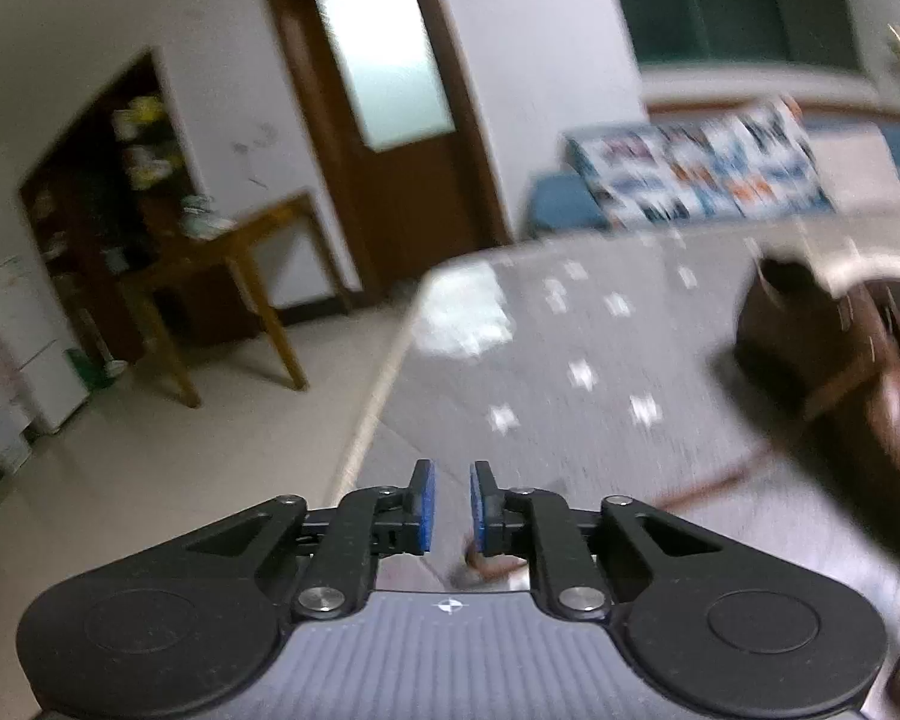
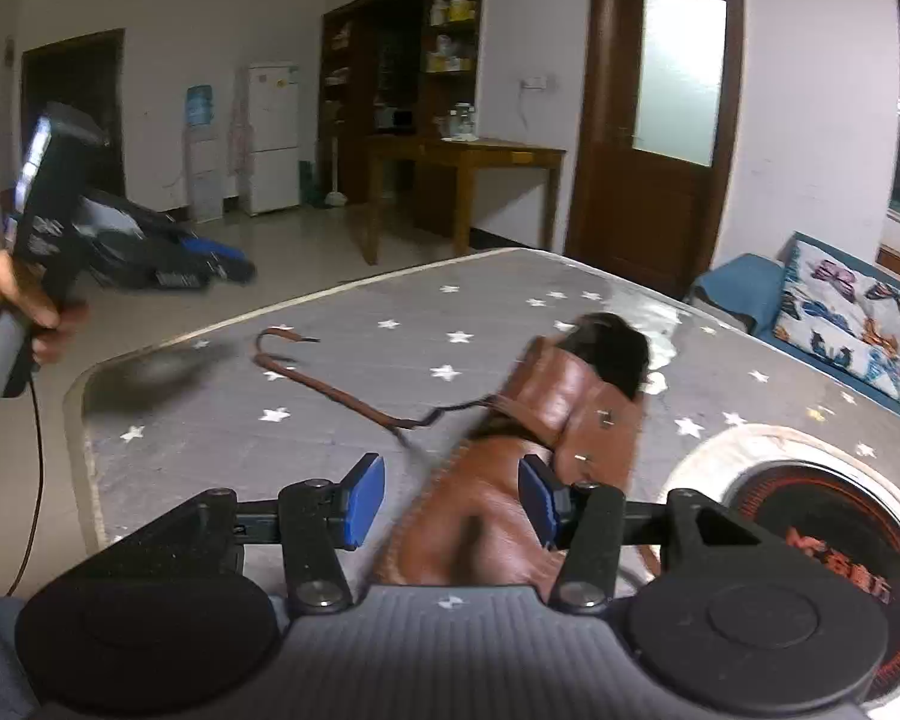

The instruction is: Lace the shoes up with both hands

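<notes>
star-print table cover (image 2: 330, 396) held a brown boot (image 2: 546, 450), lace (image 2: 354, 399) trailing loose toward ten o'clock; lacing barely begun. right gripper (image 2: 450, 501) spread wide, left gripper (image 1: 452, 507) narrowly parted, empty.

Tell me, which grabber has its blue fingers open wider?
The right gripper: its pads sit far apart around the brown shoe. The left gripper shows a narrow gap.

A boot (image 2: 546, 420) is lying on a table (image 2: 330, 360), near the right gripper (image 2: 450, 504), with its lace (image 2: 342, 390) trailing leftward across the tabletop. A round cooker (image 2: 810, 516) is sitting on the table just right of the boot. The left gripper (image 2: 168, 252) is hanging off the table's left edge. A side table (image 2: 468, 162) is standing far behind, with a door (image 2: 660, 120) to its right.
</notes>
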Demonstrator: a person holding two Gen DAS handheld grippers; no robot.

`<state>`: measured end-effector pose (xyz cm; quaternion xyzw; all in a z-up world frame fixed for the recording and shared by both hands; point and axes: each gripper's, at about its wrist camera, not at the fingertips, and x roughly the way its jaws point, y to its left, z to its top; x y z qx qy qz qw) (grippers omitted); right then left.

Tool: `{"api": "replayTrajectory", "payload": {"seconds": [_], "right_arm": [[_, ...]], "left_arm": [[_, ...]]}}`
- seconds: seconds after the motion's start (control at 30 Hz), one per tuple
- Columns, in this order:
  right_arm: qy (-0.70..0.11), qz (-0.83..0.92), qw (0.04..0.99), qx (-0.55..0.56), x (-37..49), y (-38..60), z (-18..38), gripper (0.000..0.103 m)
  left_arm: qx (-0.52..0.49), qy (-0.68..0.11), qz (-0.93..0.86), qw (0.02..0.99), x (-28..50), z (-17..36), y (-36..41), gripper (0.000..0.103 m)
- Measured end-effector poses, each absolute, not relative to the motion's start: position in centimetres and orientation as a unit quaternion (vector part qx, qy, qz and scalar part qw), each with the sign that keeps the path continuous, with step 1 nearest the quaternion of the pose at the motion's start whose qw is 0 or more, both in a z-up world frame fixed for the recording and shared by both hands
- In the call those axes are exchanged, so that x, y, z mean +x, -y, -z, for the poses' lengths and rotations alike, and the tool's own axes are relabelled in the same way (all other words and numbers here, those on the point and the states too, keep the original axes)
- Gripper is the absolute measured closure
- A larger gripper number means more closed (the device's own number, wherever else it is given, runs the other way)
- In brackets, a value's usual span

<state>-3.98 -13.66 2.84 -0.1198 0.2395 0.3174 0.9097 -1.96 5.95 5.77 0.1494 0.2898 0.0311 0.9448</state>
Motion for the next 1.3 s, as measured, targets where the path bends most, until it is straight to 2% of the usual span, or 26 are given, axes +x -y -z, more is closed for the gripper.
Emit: {"api": "replayTrajectory", "payload": {"seconds": [0.13,0.3,0.33,0.47,0.57,0.67,0.97,1.17,1.27,1.3], "right_arm": [[-0.242,-0.327,0.905,-0.122,-4.3,12.6,-2.6,0.053],[-0.252,-0.331,0.901,-0.124,-4.8,12.0,-2.6,0.053],[-0.253,-0.332,0.9,-0.124,-4.9,11.9,-2.6,0.053],[-0.253,-0.336,0.899,-0.125,-4.6,11.4,-2.5,0.053],[-0.253,-0.341,0.896,-0.127,-4.4,10.8,-2.4,0.053],[-0.254,-0.348,0.894,-0.126,-4.2,10.3,-2.2,0.053],[-0.237,-0.384,0.883,-0.126,-4.4,8.6,-2.5,0.053],[-0.2,-0.411,0.881,-0.122,-5.3,7.1,-3.2,0.053],[-0.189,-0.413,0.885,-0.103,-5.3,6.9,-3.5,0.059],[-0.186,-0.412,0.887,-0.095,-5.3,7.0,-3.7,0.069]], "left_arm": [[0.176,-0.305,-0.012,0.936,-1.2,-4.1,-5.9,0.065],[0.196,-0.325,0.002,0.925,0.2,-2.3,-6.3,0.065],[0.197,-0.328,0.002,0.924,0.5,-2.0,-6.4,0.066],[0.173,-0.339,0.004,0.925,1.2,-1.1,-7.2,0.092],[0.135,-0.33,0.014,0.934,0.8,-1.5,-8.0,0.097],[0.096,-0.318,0.041,0.942,-0.4,-2.6,-8.1,0.097],[-0.115,-0.294,0.181,0.931,-3.5,-7.3,-9.3,0.097],[-0.177,-0.278,0.259,0.908,-4.8,-9.5,-8.4,0.097],[-0.191,-0.272,0.281,0.9,-5.2,-10.1,-8.0,0.097],[-0.194,-0.272,0.282,0.9,-5.2,-10.1,-7.9,0.097]]}}
